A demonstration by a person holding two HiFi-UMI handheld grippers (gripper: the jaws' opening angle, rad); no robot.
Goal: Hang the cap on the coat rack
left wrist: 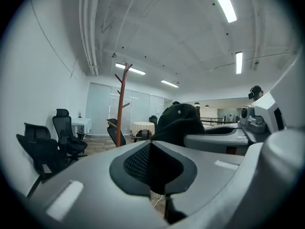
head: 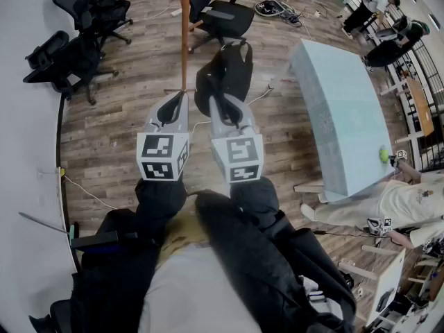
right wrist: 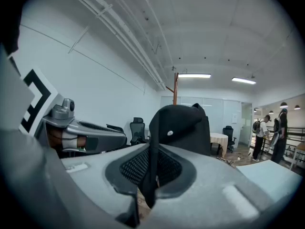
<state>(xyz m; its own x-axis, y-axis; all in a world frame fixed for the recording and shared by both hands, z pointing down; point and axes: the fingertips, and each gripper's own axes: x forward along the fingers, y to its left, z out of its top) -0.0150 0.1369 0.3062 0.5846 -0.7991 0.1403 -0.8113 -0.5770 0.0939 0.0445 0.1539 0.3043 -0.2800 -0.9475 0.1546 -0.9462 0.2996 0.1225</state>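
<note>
Head view puts the coat rack (head: 185,33) dead ahead and slightly left of the black cap (head: 223,71), its pole upright and its base just beyond your left gripper (head: 182,97), which is the nearer of the two; that gripper's jaws are pressed together with nothing seen between them. Your right gripper (head: 221,97) pinches the cap by its edge, crown standing up beyond the jaws with the pole rising straight behind it; both grippers sit side by side, pointing forward at the rack; you'll likely need to carry the cap up toward the pegs (left wrist: 126,67).
</note>
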